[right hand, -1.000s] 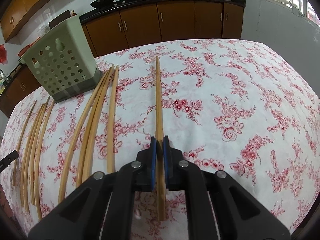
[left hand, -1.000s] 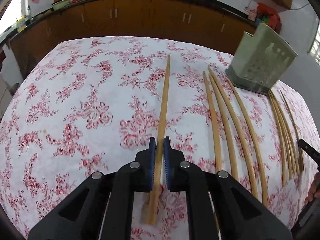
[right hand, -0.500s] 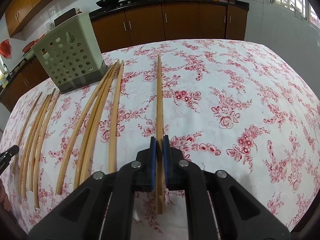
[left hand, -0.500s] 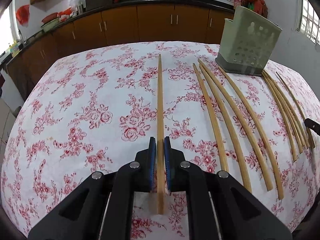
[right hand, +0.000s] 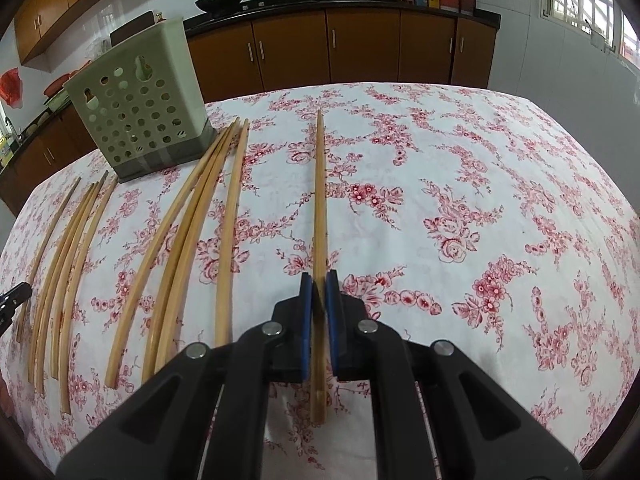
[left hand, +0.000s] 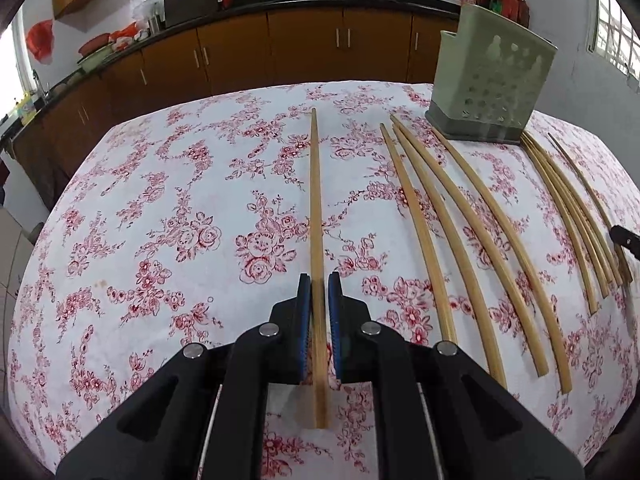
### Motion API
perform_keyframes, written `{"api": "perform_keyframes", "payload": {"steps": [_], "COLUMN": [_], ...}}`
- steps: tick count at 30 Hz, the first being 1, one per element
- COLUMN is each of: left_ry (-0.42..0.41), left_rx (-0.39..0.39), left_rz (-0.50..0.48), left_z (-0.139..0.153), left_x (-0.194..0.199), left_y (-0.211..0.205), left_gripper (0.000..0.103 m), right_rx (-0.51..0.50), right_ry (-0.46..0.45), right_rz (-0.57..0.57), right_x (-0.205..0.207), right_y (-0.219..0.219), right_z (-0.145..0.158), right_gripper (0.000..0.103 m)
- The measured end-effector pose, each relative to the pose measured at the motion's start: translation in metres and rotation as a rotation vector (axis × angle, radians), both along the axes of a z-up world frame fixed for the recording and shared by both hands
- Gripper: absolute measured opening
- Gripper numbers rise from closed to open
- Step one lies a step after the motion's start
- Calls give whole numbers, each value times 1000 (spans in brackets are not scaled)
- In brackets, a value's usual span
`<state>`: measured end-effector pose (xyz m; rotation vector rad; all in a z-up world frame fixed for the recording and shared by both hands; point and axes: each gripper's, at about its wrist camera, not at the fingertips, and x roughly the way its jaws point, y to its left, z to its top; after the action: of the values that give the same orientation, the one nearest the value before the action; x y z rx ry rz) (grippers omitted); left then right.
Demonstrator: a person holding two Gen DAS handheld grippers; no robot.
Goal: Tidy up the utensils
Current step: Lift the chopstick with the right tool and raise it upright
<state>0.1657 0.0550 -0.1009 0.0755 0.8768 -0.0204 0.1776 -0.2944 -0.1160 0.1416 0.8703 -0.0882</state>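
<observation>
My left gripper [left hand: 319, 300] pinches chopstick [left hand: 316, 208]; right gripper [right hand: 319, 300] pinches another chopstick [right hand: 320, 200]. Over last second both views swing: holder [left hand: 488, 80] now nearer ahead-right of left fingers; holder [right hand: 140, 104] ahead-left of right. Carry toward holder looks underway.

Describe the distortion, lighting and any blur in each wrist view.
Left wrist view: fisheye bends the loose chopsticks into arcs; black vignette at the corners; bright window at right; soft, even light; the perforated utensil holder looks slightly smeared. Right wrist view: same bowing of the floral tablecloth edge; a blown-out window at upper right; holder sharp.
</observation>
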Motion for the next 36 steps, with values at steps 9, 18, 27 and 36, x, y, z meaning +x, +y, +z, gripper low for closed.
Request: {"api": "perform_keyframes", "payload": {"steps": [9,18,27,36], "left_ry": [22,-77,-219,-322], "left_rx": [-2,-35,-94,-101], "left_rz": [14,23,36,66], "left_z": [2,39,86,123], "left_x": [-2,-17,-24,-14], "left_y": [0,9,16,19], "left_gripper": [8,8,8,8], "right_rx": [50,40,33,28], "right_ry": [-20,-139,-259,-374], "right_rz": [11,17,3,-14], "right_x": [-10,-26,-34,-22], "right_y": [-5,-9,-13,-18], "right_z": [7,48,87,128], "right_gripper": [8,8,8,8]}}
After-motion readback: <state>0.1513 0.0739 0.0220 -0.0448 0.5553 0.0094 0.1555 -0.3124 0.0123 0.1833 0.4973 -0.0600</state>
